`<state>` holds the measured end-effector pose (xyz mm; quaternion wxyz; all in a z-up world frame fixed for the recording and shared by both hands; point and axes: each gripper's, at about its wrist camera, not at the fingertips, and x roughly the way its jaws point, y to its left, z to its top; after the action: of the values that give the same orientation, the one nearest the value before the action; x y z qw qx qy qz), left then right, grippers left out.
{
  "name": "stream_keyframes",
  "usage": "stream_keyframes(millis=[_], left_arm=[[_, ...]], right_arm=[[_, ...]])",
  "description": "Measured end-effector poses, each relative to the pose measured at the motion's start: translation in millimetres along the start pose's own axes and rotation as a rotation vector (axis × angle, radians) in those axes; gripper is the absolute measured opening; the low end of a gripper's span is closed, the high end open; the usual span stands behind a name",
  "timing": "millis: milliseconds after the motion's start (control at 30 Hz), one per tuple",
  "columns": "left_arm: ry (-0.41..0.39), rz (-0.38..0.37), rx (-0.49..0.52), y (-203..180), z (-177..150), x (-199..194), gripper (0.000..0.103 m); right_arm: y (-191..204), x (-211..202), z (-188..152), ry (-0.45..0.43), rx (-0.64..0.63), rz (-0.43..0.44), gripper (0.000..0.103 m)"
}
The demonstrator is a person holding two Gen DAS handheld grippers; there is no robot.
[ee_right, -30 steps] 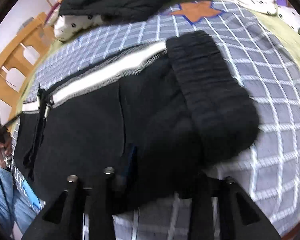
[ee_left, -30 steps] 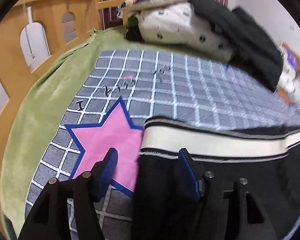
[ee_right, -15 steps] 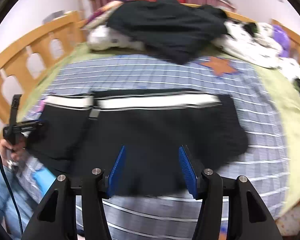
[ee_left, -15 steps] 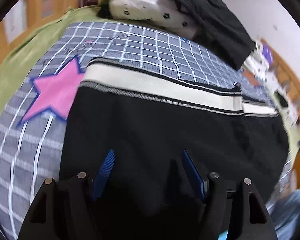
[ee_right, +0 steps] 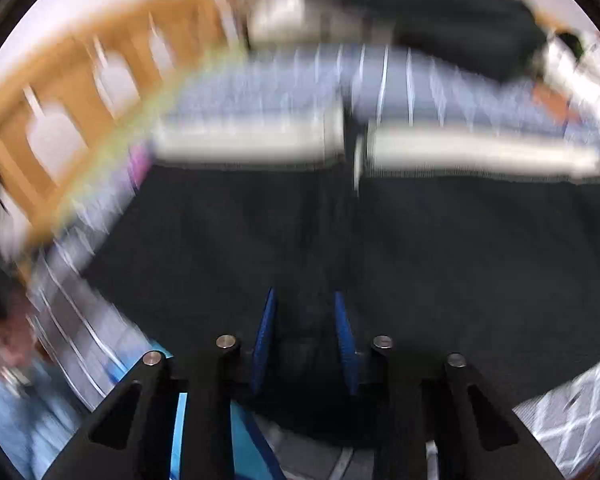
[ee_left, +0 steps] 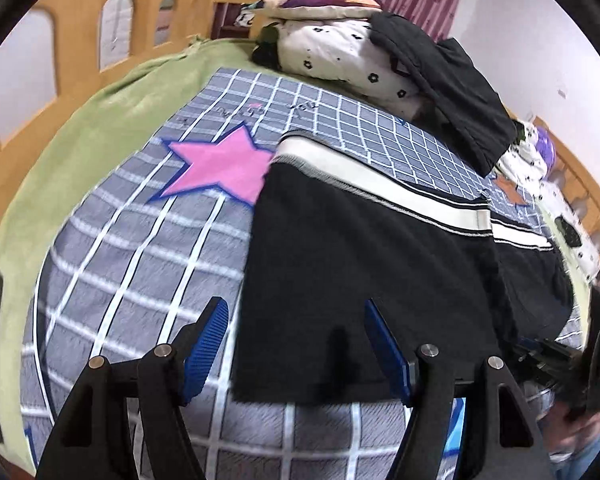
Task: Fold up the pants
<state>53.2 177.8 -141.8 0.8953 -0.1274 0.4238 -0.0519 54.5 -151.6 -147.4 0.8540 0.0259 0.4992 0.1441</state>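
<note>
Pants (ee_left: 364, 256): black, white side stripe, lying flat on grid-patterned blanket (ee_left: 140, 248). Left view, sharp: left gripper (ee_left: 296, 336) wide apart, holding nothing, straddling the near hem; pink star (ee_left: 220, 168) beside. Right view, blurred: right gripper (ee_right: 304, 340) narrowly parted over black cloth; grip unclear.

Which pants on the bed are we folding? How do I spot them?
Find the grey checked blanket with the pink star. The pants lie flat beside that star. Unlike the heaped black clothes near the pillows, they have a cream stripe along one edge.
</note>
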Motion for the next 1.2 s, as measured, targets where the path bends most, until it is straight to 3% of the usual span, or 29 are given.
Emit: stream_keyframes(millis=[67, 200, 300, 433, 533, 600, 667, 733, 833, 867, 967, 1067, 1200], left_arm=[[0.025, -0.041, -0.024, 11, -9, 1, 0.068], [0.100, -0.135, -0.100, 29, -28, 16, 0.068], [0.081, -0.186, -0.143, 37, -32, 20, 0.068], [0.073, -0.235, -0.147, 36, -30, 32, 0.066], [0.056, -0.227, -0.136, 31, -27, 40, 0.066], [0.045, -0.223, -0.143, 31, -27, 41, 0.066], [0.034, -0.217, -0.147, 31, -26, 40, 0.066], [0.025, -0.201, -0.150, 31, -24, 41, 0.062], [0.027, -0.170, -0.131, 31, -21, 39, 0.039], [0.013, -0.160, -0.133, 31, -20, 36, 0.027], [-0.024, -0.118, -0.122, 22, -17, 23, 0.020], [-0.097, -0.024, -0.066, -14, -5, 1, 0.018], [-0.188, -0.019, 0.085, -88, 22, -34, 0.017]], right_arm=[[7, -3, -13, -0.066, -0.043, -0.036, 0.028], [21, -27, -7, -0.086, -0.082, -0.076, 0.033], [18, -44, -6, -0.121, -0.060, -0.087, 0.043], [8, -58, -7, -0.148, -0.034, -0.144, 0.043], [0, -75, 1, -0.192, 0.020, -0.167, 0.042], [-12, -85, 13, -0.215, 0.061, -0.114, 0.040], [-20, -92, 25, -0.222, 0.049, -0.095, 0.040], [-30, -98, 37, -0.272, -0.006, -0.141, 0.040], [-50, -93, 48, -0.288, -0.024, -0.190, 0.040], [-61, -90, 50, -0.297, -0.012, -0.190, 0.040], [-90, -84, 43, -0.316, 0.079, -0.167, 0.040], [-123, -85, 32, -0.295, 0.199, -0.153, 0.039], [-141, -103, 23, -0.352, 0.158, -0.203, 0.039]])
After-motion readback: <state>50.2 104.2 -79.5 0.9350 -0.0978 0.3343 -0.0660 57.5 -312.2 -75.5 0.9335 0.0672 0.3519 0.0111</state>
